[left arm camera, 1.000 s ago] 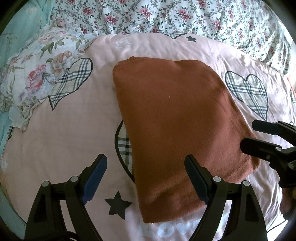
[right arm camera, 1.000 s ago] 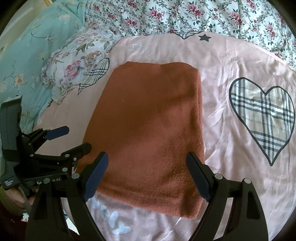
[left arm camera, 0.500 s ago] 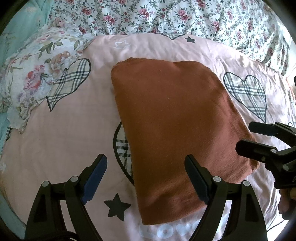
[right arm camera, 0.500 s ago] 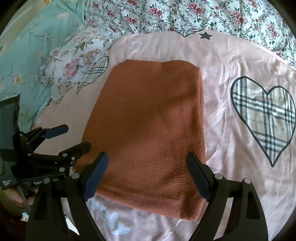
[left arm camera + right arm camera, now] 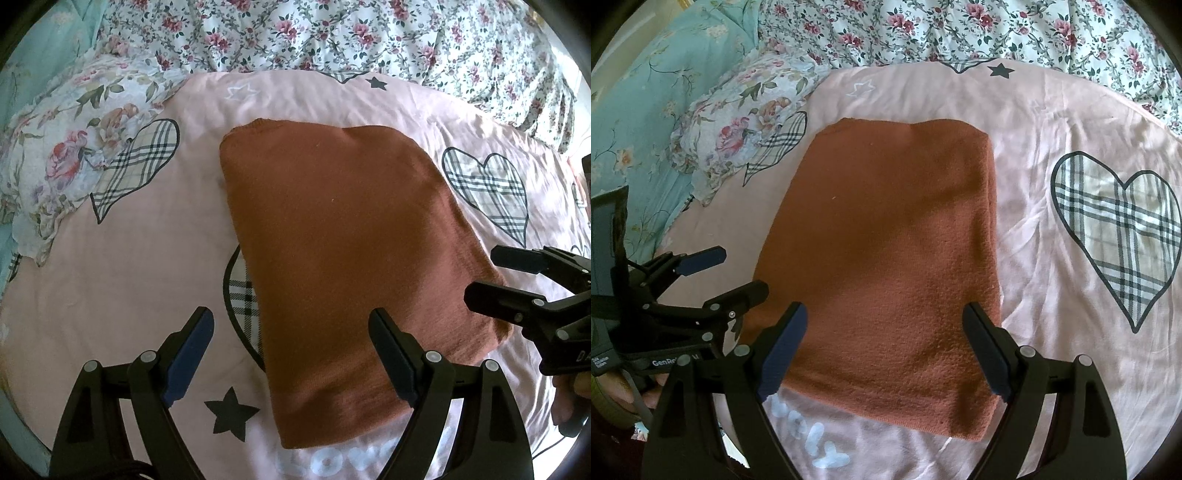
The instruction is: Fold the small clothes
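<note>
A rust-brown knitted garment (image 5: 340,240) lies folded into a flat rectangle on the pink bedsheet (image 5: 110,295). My left gripper (image 5: 291,325) is open above the garment's near left corner, with nothing between its blue pads. My right gripper (image 5: 884,314) is also open and empty, held over the near edge of the garment (image 5: 886,240). Each gripper shows in the other's view: the right gripper (image 5: 484,275) by the garment's right side, and the left gripper (image 5: 738,271) by its left side. Neither touches the cloth.
The pink sheet (image 5: 1052,110) has plaid hearts (image 5: 1119,236) and black stars. A floral pillow (image 5: 74,147) lies at the far left, and a floral quilt (image 5: 332,33) runs along the back. Teal bedding (image 5: 646,92) is at the left. A hand (image 5: 576,398) holds the right gripper.
</note>
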### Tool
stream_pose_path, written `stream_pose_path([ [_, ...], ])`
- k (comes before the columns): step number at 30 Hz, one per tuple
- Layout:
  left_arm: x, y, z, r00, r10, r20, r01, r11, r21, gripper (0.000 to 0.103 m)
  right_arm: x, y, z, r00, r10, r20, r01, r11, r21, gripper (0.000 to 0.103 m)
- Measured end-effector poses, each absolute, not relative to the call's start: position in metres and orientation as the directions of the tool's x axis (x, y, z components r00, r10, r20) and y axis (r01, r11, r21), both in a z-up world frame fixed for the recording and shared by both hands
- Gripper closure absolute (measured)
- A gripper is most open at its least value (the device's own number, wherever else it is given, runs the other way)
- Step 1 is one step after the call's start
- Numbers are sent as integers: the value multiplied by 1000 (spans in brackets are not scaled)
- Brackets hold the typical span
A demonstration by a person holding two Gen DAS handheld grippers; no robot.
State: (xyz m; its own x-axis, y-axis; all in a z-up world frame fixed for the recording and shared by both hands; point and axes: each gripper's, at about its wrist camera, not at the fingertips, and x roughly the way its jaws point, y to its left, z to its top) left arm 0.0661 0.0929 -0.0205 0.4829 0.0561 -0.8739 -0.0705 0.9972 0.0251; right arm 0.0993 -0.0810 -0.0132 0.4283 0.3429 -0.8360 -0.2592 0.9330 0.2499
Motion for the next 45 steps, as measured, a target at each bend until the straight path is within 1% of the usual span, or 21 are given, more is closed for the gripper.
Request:
stream_pose_path([
  [45, 64, 92, -21, 481, 47, -875, -67, 998, 17, 17, 100, -82, -15, 429, 344, -835, -259, 933, 252, 17],
])
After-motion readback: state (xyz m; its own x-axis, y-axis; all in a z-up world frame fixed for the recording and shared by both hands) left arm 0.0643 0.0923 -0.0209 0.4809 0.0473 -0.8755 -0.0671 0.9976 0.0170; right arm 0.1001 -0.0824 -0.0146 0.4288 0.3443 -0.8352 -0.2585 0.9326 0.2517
